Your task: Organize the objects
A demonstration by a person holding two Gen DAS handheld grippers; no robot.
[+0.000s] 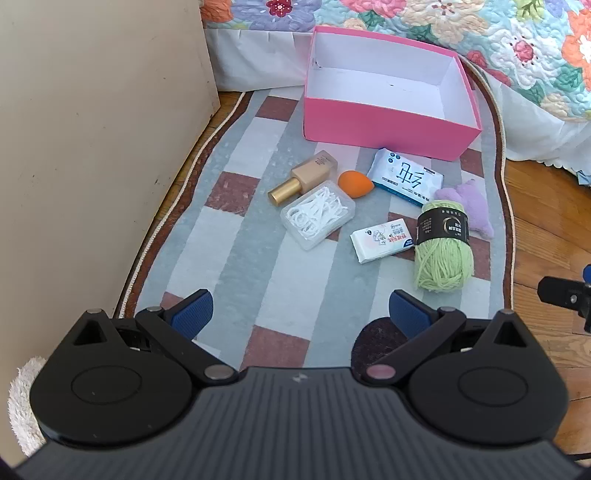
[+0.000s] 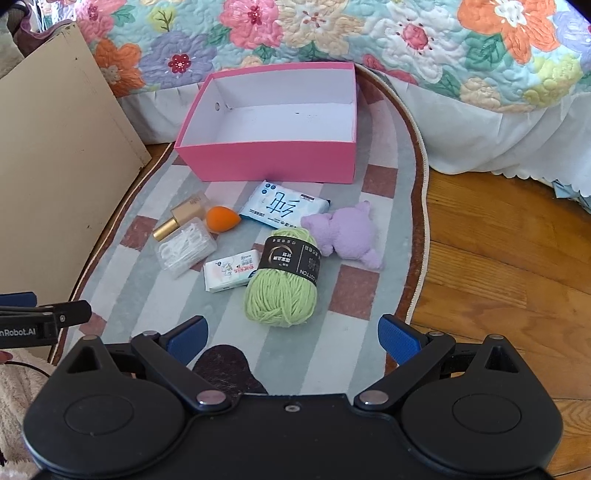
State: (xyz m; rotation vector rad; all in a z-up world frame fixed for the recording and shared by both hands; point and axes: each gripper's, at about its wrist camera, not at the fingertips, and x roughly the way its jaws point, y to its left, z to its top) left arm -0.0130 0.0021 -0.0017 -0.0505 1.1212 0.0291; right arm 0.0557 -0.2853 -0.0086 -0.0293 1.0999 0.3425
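An empty pink box (image 1: 384, 122) (image 2: 273, 162) stands at the far end of a checked rug. In front of it lie a foundation bottle (image 1: 306, 177) (image 2: 183, 218), an orange sponge (image 1: 354, 183) (image 2: 221, 218), a clear box of floss picks (image 1: 317, 216) (image 2: 186, 251), a wet-wipe pack (image 1: 406, 177) (image 2: 282, 205), a small tissue pack (image 1: 382, 240) (image 2: 231, 275), a green yarn ball (image 1: 441, 247) (image 2: 286, 280) and a purple plush (image 1: 467, 206) (image 2: 349, 232). My left gripper (image 1: 301, 314) and right gripper (image 2: 291, 334) are open, empty, hovering short of the objects.
The rug (image 1: 258, 258) (image 2: 354, 332) lies on a wooden floor (image 2: 498, 277). A beige cabinet side (image 1: 92, 147) stands at the left. A bed with a floral quilt (image 2: 332, 33) runs behind and to the right of the box.
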